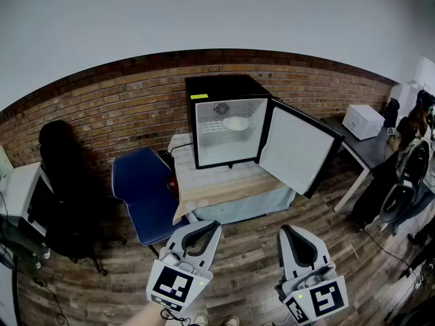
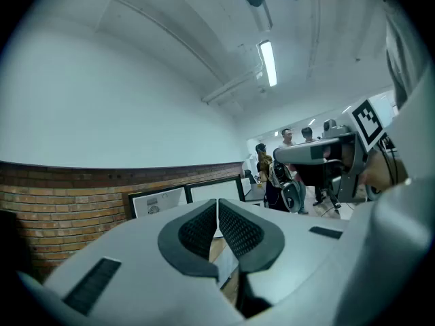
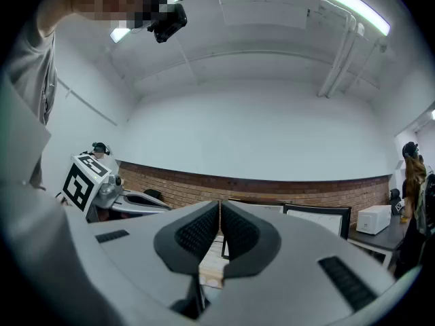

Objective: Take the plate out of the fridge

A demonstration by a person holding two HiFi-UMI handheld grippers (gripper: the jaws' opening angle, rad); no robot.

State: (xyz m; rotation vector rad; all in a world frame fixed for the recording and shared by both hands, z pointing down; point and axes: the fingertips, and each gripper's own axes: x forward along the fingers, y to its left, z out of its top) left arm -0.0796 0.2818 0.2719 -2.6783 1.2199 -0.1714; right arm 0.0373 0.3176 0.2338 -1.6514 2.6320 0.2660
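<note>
A small black fridge [image 1: 224, 90] stands on a low table [image 1: 217, 185] against the brick wall, its door [image 1: 296, 151] swung open to the right. Inside, on the upper wire shelf, lies a white plate [image 1: 236, 123]. My left gripper [image 1: 209, 228] and right gripper [image 1: 285, 231] are held low in front of the table, well short of the fridge. Both are shut, their pads together with nothing between them. In the left gripper view the left gripper [image 2: 217, 209] points up toward the fridge; in the right gripper view the right gripper [image 3: 219, 212] does the same.
A blue chair [image 1: 146, 189] stands left of the table and a black office chair [image 1: 64, 182] further left. At the right are a grey desk with a white box [image 1: 362, 121] and people [image 1: 408, 161]. Wooden floor lies between me and the table.
</note>
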